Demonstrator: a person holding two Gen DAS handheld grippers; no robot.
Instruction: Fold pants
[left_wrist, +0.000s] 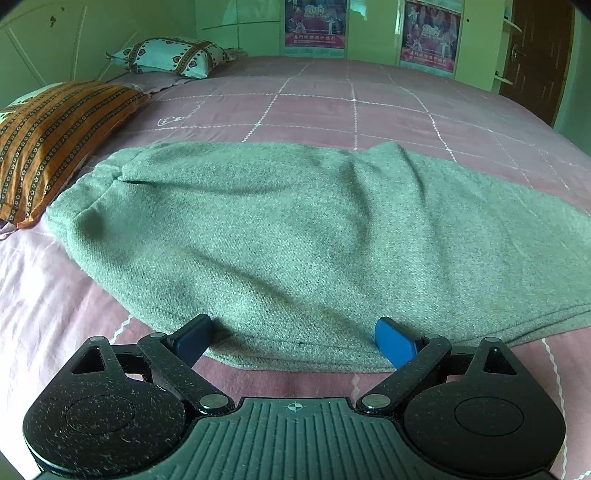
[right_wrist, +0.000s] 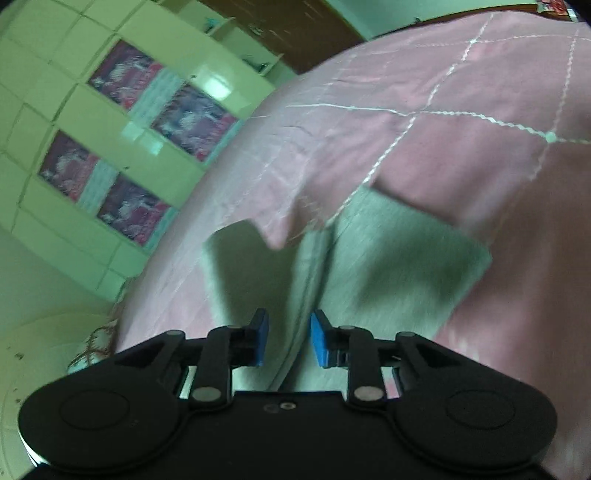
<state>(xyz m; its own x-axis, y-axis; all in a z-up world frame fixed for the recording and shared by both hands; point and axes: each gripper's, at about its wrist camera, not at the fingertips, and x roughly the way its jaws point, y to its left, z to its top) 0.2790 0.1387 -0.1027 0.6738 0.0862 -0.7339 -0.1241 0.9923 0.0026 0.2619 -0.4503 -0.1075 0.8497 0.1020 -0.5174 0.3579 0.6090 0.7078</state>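
While spread on the pink quilted bedcover (left_wrist: 332, 96), grey-green woollen knit pants (left_wrist: 280, 229): soft, light, limp; grasp doubled hem edges. Left gripper (left_wrist: 293, 341) splayed, empty; right gripper (right_wrist: 288, 339) narrowly parted, unclamped.

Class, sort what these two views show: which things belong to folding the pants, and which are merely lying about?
Belong to the job:
- grey pants, spread on the bed
- left gripper, open at their near edge
- right gripper, slightly open above the cloth
- pink bedspread, the work surface

Just lying about:
- orange striped pillow
- heart-patterned pillow
- wall posters
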